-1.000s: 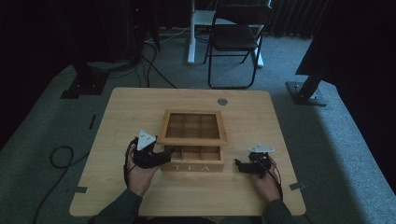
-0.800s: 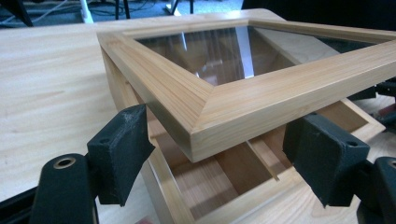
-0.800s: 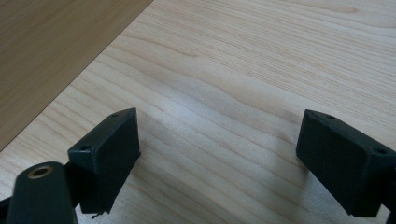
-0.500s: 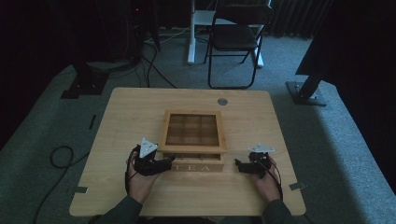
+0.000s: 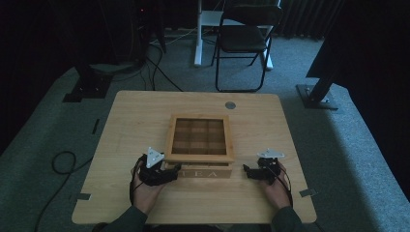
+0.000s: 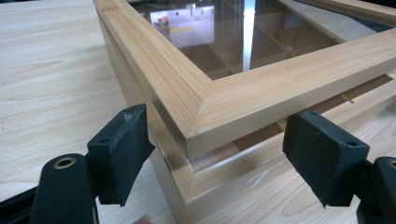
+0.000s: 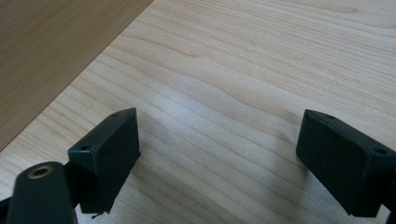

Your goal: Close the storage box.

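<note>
Two grippers rest on a light wooden table (image 5: 135, 125). A wooden tea box (image 5: 199, 145) with a glass lid (image 6: 261, 88) sits mid-table, its lid raised slightly. The left gripper (image 6: 219, 154) has its jaws spread wide around the lid's near-left corner. The right gripper (image 7: 219, 158), jaws apart and empty, hovers just beside the box's right end.

The room is dim, its far corners nearly black. Soft overhead light brightens the pale wooden table (image 5: 135, 125); glare streaks the wooden box's glass lid (image 6: 224, 32). Close-ups stay sharp.
</note>
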